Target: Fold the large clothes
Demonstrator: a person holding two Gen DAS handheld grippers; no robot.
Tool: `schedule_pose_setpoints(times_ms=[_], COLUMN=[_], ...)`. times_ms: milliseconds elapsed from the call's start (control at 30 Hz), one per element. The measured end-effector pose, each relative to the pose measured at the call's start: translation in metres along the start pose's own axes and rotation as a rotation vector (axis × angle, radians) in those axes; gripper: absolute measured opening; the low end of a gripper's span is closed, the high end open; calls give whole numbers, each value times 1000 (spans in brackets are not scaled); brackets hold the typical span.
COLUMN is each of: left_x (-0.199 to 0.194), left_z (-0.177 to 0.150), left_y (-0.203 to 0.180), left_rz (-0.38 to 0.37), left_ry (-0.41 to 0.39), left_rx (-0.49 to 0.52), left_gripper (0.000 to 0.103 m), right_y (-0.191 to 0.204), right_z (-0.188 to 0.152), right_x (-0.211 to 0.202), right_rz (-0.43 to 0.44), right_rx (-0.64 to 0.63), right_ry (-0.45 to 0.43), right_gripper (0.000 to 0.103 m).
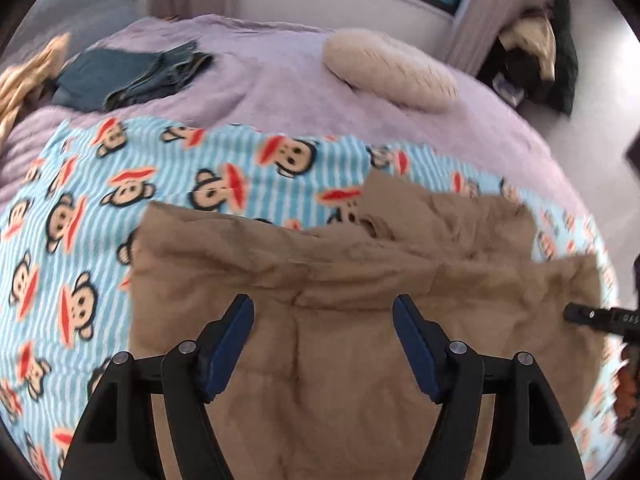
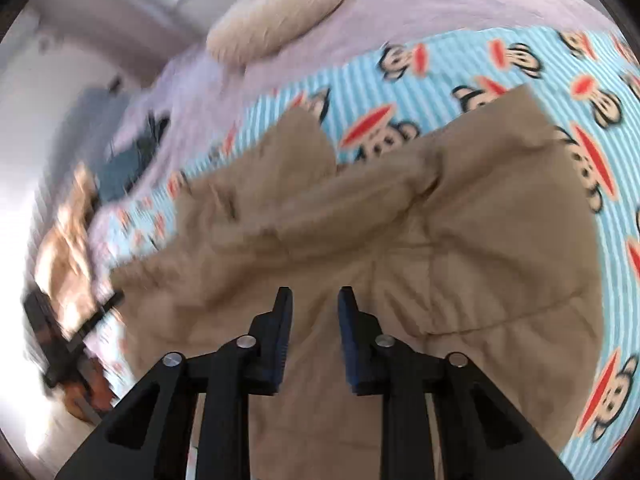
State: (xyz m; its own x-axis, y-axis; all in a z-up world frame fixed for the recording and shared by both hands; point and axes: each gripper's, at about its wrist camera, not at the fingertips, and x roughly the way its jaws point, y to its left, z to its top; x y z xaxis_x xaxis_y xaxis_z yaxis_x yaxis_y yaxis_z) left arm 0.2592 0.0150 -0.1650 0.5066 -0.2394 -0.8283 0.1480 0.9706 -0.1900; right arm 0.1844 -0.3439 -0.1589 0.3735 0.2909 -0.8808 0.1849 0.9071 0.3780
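Covering most of both views, one bed [image 1: 280, 80] under a lilac cover serves as the folding surface, soft and broad enough for large clothes. Over its near half lies one blue striped blanket [image 1: 60, 240] printed with monkey faces, likely spread to give a clean, flat place to fold.

On that blanket, nearest the cameras, sits one tan padded garment [image 1: 340, 340], the piece in hand. It lies mostly flat with a rumpled fold along its far edge, so it looks only partly folded. One pale cushion [image 1: 392, 68] rests at the far right of the bed, out of the way, and one stack of folded jeans [image 1: 136, 76] sits far left, apparently finished work set aside.

Two grippers hang over the garment, pointing steeply down. The left gripper [image 1: 323, 320] stands wide with nothing between its pads. The right gripper [image 2: 315, 308] shows a narrow gap, also holding nothing. Both seem to be between grasps, with the cloth lying free.
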Motion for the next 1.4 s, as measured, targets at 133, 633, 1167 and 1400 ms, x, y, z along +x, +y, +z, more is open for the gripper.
schedule_pose_setpoints(times_ms=[133,633,1167,1400], left_x=[36,89,34,5], left_z=[2,10,5,-65], left_y=[-5,43,45,80], left_rz=[94,242,287,318], left_ry=[10,3,-12,66], left_rx=[12,-47,-52,-70], left_gripper=[73,75,86,86], right_y=[-19,-96,-60,-45], right_z=[11,25,19,-73], right_x=[9,22,-7,-49], right_rz=[-118,-229,-340,-294], right_rx=[-31,140,111,122], right_ry=[-50,-124,-161,-176], right_gripper=[16,12,31,31])
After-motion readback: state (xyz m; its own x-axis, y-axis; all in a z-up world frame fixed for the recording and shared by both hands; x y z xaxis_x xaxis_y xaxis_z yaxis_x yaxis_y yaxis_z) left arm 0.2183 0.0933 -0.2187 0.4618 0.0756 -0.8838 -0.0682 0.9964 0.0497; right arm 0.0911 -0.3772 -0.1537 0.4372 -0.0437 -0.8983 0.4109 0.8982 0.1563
